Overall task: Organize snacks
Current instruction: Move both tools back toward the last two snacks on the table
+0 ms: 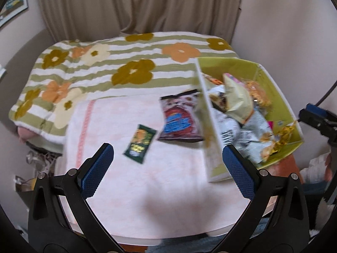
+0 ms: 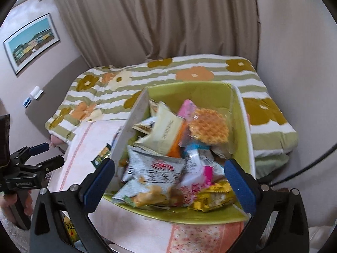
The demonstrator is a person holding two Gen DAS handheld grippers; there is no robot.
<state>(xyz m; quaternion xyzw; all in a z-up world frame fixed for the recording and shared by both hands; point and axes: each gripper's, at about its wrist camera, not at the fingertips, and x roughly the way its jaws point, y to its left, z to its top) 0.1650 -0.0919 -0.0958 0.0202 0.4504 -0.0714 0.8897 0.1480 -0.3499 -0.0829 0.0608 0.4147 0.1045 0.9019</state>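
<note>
Both the left gripper (image 1: pixel 168 168) and right gripper (image 2: pixel 169 181) have fingers wide apart and empty, since most snacks already fill the green box (image 2: pixel 244 113), while the dark green packet (image 1: pixel 140 143) and red bag (image 1: pixel 179 118) wait on the surface (image 1: pixel 147 189).

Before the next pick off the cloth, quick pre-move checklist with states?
1. Left gripper jaws open and empty: ok.
2. Right gripper jaws open, nothing between them: ok.
3. Snacks left outside the box: not ok, the green packet and the red bag lie on the pink cloth.
4. Green packet free to grab: ok, it lies flat and apart from the red bag.
5. Red bag free to grab: cannot tell, its right edge sits against the green box wall.
6. Room left in the box: cannot tell, packets are piled deep, a waffle on top.
</note>
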